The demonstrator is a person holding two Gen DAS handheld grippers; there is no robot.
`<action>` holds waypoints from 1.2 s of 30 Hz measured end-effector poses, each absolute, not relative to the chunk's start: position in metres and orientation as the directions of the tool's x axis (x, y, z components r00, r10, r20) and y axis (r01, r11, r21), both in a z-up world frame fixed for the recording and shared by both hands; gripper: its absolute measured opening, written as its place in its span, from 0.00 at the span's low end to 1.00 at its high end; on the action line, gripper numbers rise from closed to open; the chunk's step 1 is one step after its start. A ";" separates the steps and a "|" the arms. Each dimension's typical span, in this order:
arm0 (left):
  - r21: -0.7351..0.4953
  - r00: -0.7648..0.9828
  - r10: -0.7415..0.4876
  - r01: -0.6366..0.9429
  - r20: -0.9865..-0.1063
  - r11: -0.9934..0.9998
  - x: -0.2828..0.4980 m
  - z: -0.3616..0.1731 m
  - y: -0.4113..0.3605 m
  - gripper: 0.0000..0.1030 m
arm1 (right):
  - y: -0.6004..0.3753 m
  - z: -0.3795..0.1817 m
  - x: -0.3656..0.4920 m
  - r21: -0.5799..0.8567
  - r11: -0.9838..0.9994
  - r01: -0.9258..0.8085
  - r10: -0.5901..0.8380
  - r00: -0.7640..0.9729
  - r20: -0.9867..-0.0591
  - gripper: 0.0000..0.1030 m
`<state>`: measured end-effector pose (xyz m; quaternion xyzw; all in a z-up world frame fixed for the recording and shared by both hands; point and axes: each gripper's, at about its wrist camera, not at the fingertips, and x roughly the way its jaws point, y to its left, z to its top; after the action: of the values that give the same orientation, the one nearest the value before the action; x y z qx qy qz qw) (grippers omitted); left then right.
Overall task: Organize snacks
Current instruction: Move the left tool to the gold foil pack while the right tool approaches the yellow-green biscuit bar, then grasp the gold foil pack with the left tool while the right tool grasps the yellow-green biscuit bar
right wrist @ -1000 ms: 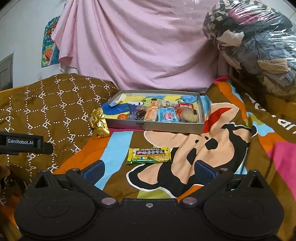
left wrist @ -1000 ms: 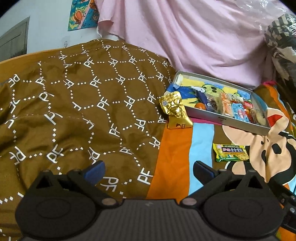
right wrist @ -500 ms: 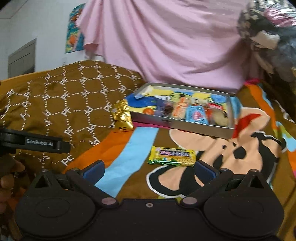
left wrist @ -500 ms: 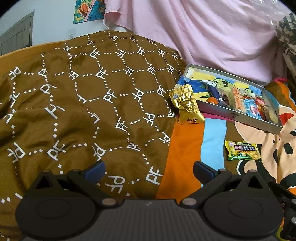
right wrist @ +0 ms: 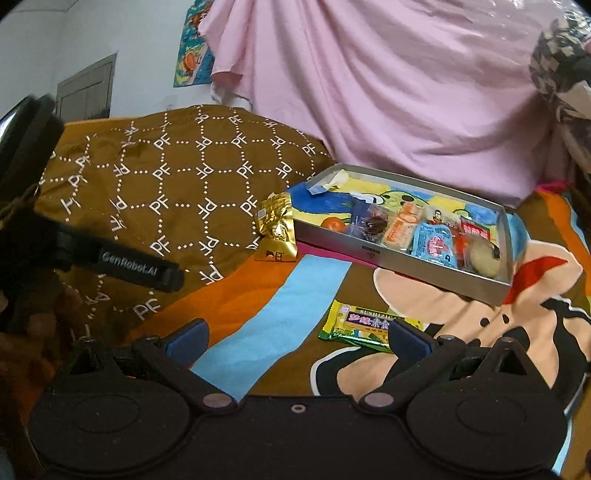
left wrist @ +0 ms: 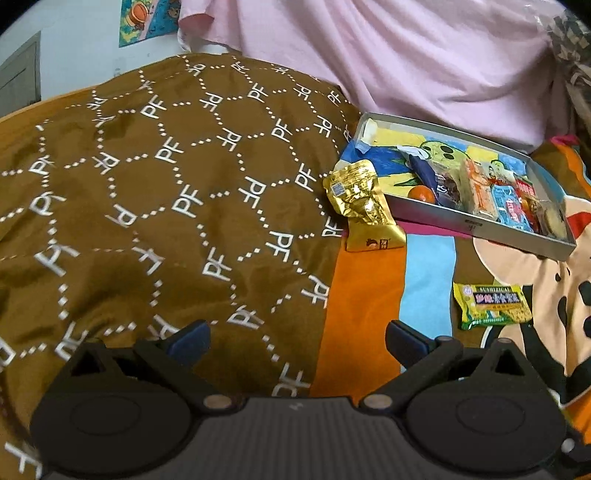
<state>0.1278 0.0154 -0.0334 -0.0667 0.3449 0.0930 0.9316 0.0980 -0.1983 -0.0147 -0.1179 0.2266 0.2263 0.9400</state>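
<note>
A grey tray with several snack packets lies on a cartoon blanket. A gold foil pouch lies against the tray's left end. A green-yellow snack bar lies in front of the tray. My left gripper is open and empty, low over the brown quilt, left of both loose snacks. My right gripper is open and empty; its right finger overlaps the bar's near right corner. The left gripper's body shows at the left of the right wrist view.
A brown patterned quilt bulges on the left. A pink sheet hangs behind the tray. Bagged clothes are piled at the back right. A poster hangs on the wall.
Both cameras have swung left, so the tray and snacks sit further right in view. The right gripper has come closer to the green-yellow bar. Both grippers stay open.
</note>
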 end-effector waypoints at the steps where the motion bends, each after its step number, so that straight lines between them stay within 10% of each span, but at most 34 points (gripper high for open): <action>1: -0.063 0.745 0.123 -0.217 -0.656 0.974 0.131 -0.034 0.016 1.00 | -0.198 -0.017 0.101 -0.126 0.867 -0.482 0.372 0.795 -0.479 0.99; 17: -0.090 0.741 0.055 -0.154 -0.670 0.984 0.226 -0.049 0.013 1.00 | -0.219 -0.047 0.173 -0.082 0.927 -0.366 0.262 0.788 -0.557 0.99; 36: -0.137 0.757 0.003 -0.121 -0.653 0.983 0.312 -0.061 0.013 1.00 | -0.232 -0.071 0.297 0.034 0.800 -0.599 0.454 0.567 -0.688 0.99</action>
<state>0.3115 0.0131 -0.0608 -0.0855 0.3467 0.0332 0.9335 0.2970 -0.2316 -0.0710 -0.1019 0.3566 0.2993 0.8792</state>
